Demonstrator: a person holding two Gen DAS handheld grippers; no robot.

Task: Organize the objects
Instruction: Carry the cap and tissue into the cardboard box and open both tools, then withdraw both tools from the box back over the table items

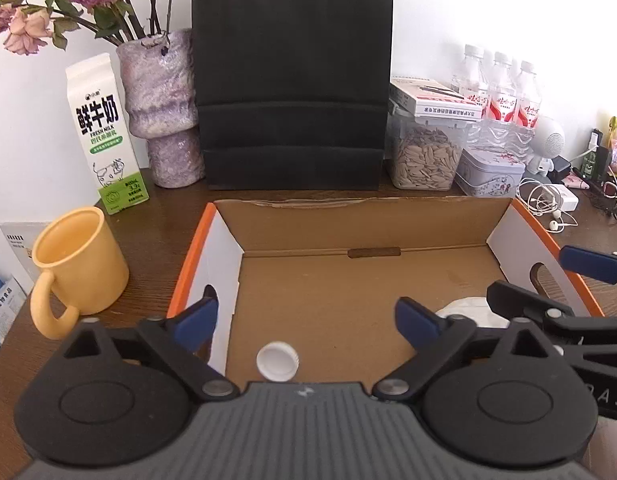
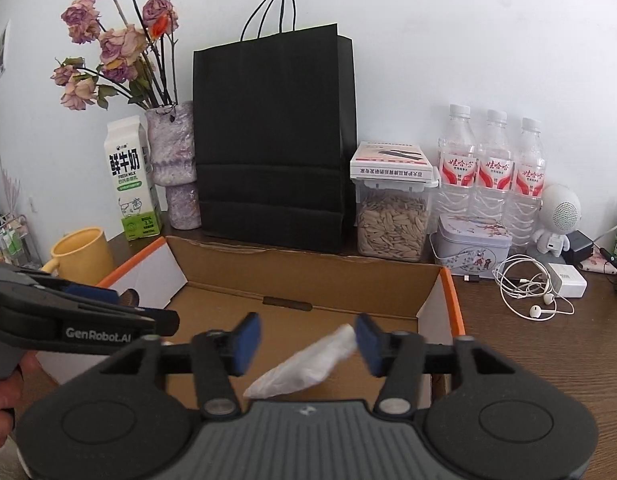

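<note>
Dark wooden tabletop (image 2: pixel 528 344), corrugated cardboard box (image 1: pixel 308 216), my left gripper (image 1: pixel 308 320) wide open over ridged white plastic cap (image 1: pixel 277 361), right gripper (image 2: pixel 308 340) open around crumpled white wrapper (image 2: pixel 304 364), gripping nothing.

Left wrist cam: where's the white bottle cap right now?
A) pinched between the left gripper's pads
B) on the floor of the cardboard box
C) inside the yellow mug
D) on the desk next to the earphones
B: the white bottle cap lies loose on the brown floor of the cardboard box, below the left gripper, whose jaws stand wide apart and clear of it.
</note>
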